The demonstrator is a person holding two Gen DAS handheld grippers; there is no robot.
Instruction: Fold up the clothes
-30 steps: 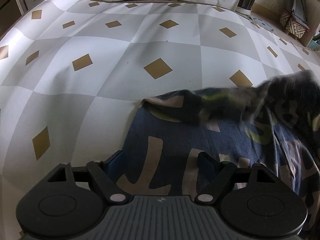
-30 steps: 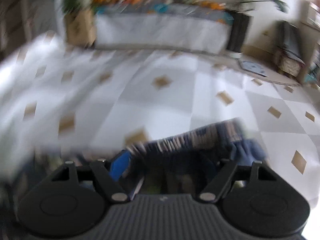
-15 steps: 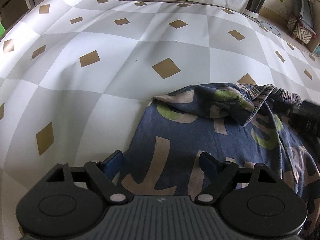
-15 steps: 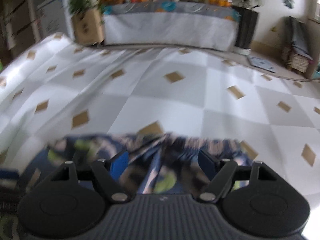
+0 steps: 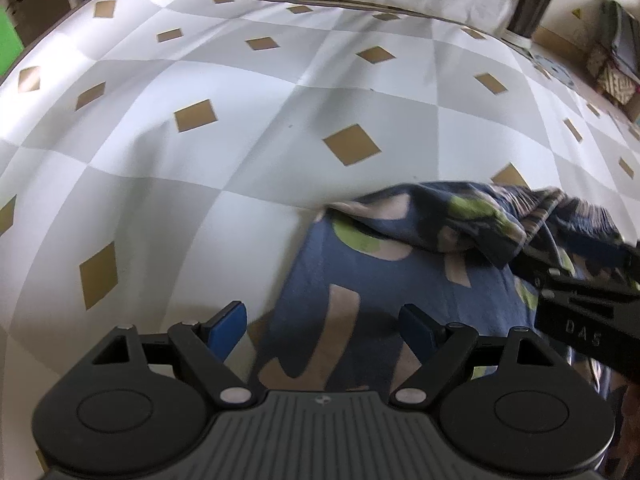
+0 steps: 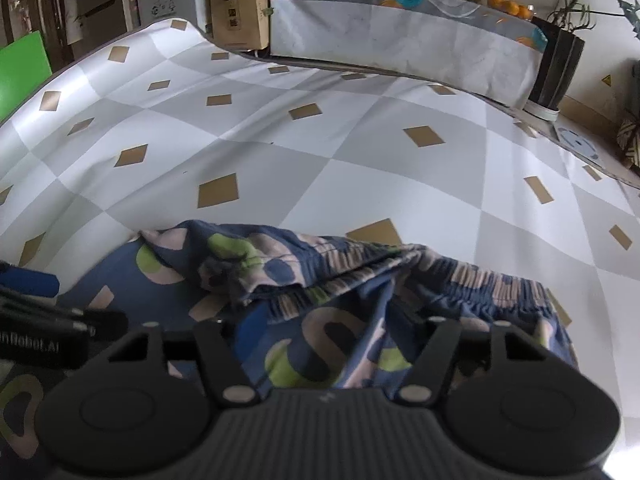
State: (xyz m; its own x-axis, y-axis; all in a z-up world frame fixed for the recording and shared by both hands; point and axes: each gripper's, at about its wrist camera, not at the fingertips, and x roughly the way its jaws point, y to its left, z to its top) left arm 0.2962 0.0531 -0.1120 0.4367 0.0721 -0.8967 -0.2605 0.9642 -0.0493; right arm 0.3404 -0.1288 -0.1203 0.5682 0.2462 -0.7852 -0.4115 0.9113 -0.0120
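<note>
On the left, the left gripper (image 5: 320,322) hangs open, blue pads either side of the flat edge of the navy garment with beige and green letter print (image 5: 400,280), pressing nothing. That garment lies on the grey-and-white checked cloth with tan diamonds (image 5: 240,160), one portion flopped over near the striped waistband (image 6: 460,276). Moving right, the right gripper (image 6: 328,332) has just been closing, bunched fabric between its jaws; whether the pads bite I cannot tell. Looks like one fold begun, more squaring left. Plenty of bare cloth ahead and left; the cloth's edge curls up far back.
</note>
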